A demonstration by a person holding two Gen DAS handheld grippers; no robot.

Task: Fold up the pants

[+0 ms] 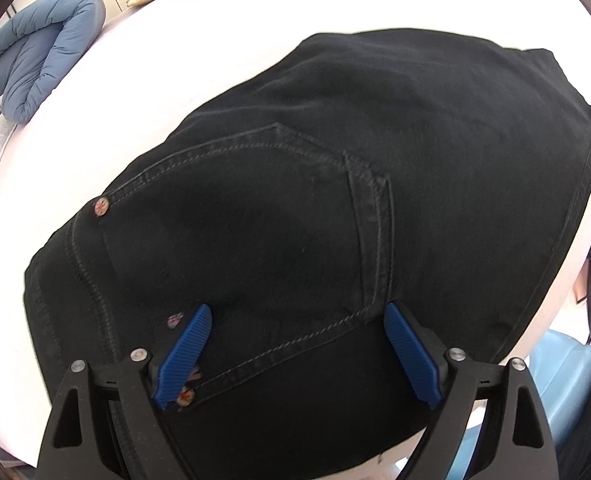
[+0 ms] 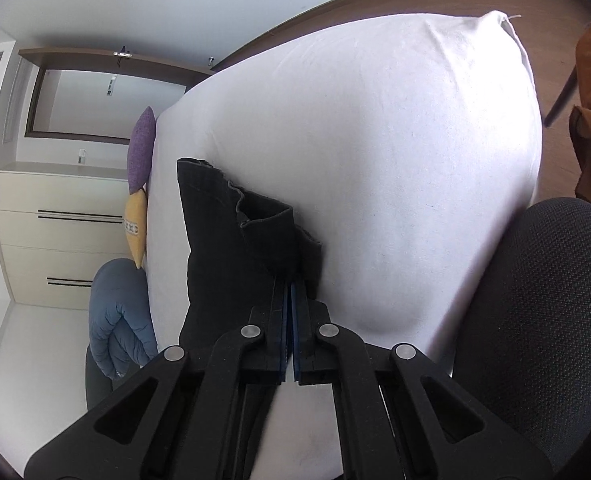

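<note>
Black jeans (image 1: 335, 200) lie on a white bed (image 1: 223, 40), back pocket and rivets facing up. My left gripper (image 1: 297, 312) is open, its blue pads (image 1: 187, 352) spread over the pocket's lower edge, close above the cloth. In the right wrist view my right gripper (image 2: 289, 280) is shut on a fold of the black jeans (image 2: 231, 240) near the leg hems, holding the cloth raised above the white bed (image 2: 375, 160).
A blue quilted blanket (image 1: 35, 52) lies at the bed's far left edge, also seen in the right wrist view (image 2: 115, 320). Purple (image 2: 141, 152) and yellow (image 2: 135, 224) cushions rest by the bed. A black office chair (image 2: 543, 312) stands at right. Cream drawers (image 2: 55, 236) stand behind.
</note>
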